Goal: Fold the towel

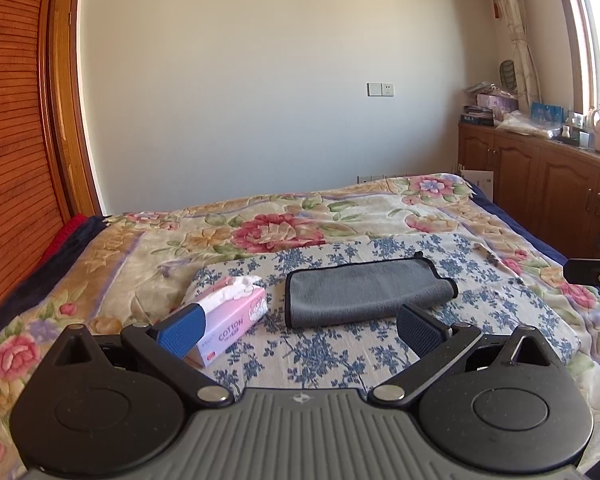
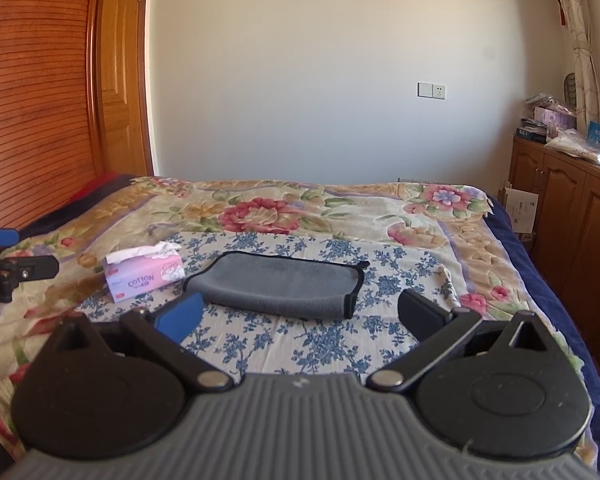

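A grey towel (image 1: pixel 364 292) with black trim lies folded into a long strip on a blue-flowered cloth (image 1: pixel 320 352) on the bed. It also shows in the right wrist view (image 2: pixel 280 284). My left gripper (image 1: pixel 300 330) is open and empty, held above the cloth just short of the towel's near edge. My right gripper (image 2: pixel 300 316) is open and empty, also just short of the towel's near edge. The left gripper shows at the left edge of the right wrist view (image 2: pixel 4 264).
A pink tissue box (image 1: pixel 232 320) stands left of the towel, close to my left finger; it also shows in the right wrist view (image 2: pixel 144 276). A flowered blanket (image 1: pixel 260 220) covers the bed. Wooden cabinets (image 1: pixel 540 184) stand at right, a wooden wardrobe (image 1: pixel 12 120) at left.
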